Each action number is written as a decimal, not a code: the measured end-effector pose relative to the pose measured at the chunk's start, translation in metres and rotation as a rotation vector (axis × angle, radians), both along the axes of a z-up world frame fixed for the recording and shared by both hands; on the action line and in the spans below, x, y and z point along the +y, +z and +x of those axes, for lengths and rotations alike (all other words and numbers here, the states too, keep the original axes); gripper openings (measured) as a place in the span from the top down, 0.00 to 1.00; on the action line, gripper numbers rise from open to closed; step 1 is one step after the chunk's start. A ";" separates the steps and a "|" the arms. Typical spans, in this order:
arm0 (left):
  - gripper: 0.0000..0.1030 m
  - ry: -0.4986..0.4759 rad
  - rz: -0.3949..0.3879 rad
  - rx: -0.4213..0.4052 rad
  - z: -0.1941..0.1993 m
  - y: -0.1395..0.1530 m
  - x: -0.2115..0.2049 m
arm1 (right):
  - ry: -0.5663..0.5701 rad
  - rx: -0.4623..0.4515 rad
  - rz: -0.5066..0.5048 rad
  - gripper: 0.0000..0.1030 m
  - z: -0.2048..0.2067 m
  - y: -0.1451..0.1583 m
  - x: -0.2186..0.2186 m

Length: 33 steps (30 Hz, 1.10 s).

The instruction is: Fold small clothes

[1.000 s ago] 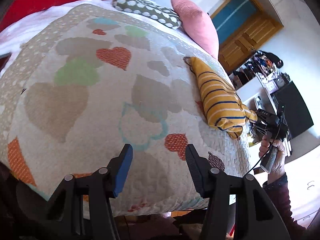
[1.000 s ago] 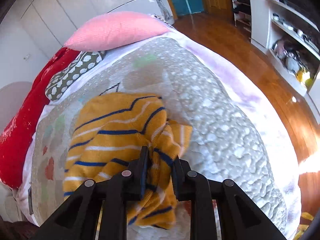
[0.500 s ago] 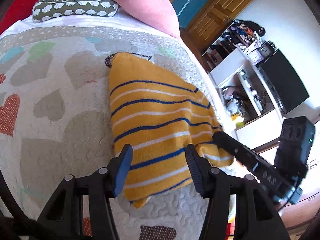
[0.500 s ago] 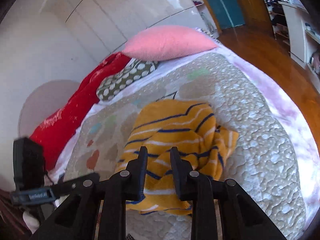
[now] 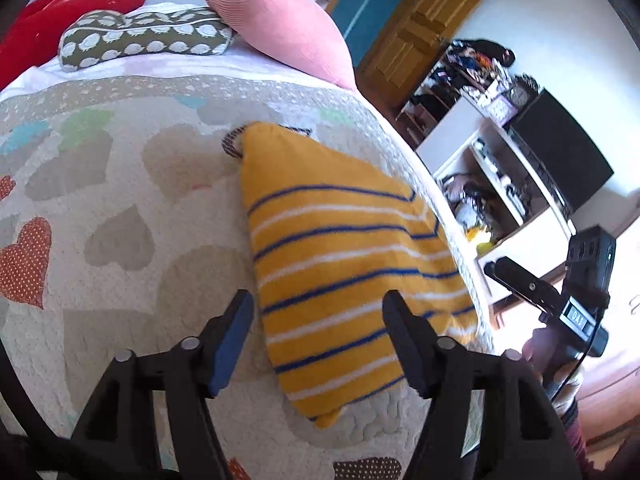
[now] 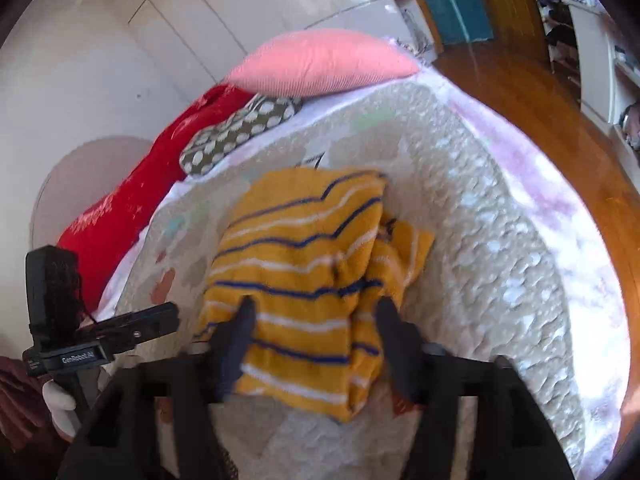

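The yellow striped garment (image 5: pixel 344 264) lies folded on the heart-patterned quilt (image 5: pixel 120 208) of the bed, just ahead of both tools. The right hand-held gripper (image 6: pixel 314 320) has just spread its jaws wide; they straddle the garment's near end without pressing it. The left hand-held gripper (image 5: pixel 318 312) has also just been opening, its jaws apart above the garment's near corner, gripping nothing. Beyond the garment sits a pink pillow (image 5: pixel 276 20).
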<state>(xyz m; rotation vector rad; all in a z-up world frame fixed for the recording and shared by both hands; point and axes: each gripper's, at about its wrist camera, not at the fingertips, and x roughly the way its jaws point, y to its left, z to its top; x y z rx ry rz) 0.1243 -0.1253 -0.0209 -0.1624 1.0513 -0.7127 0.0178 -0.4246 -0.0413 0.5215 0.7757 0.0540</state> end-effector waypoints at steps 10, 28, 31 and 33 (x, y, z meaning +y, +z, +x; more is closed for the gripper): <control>0.20 -0.115 -0.249 0.393 0.068 -0.090 -0.043 | -0.034 0.108 0.209 0.10 0.077 -0.064 -0.028; 0.37 0.055 0.071 0.107 0.073 -0.014 0.027 | 0.129 -0.042 0.102 0.50 0.149 -0.001 0.098; 0.34 0.090 0.158 0.135 0.068 -0.057 0.038 | 0.060 0.117 -0.058 0.47 0.158 -0.040 0.105; 0.34 0.086 0.063 0.145 0.061 -0.062 0.052 | 0.051 0.133 -0.015 0.46 0.144 -0.050 0.094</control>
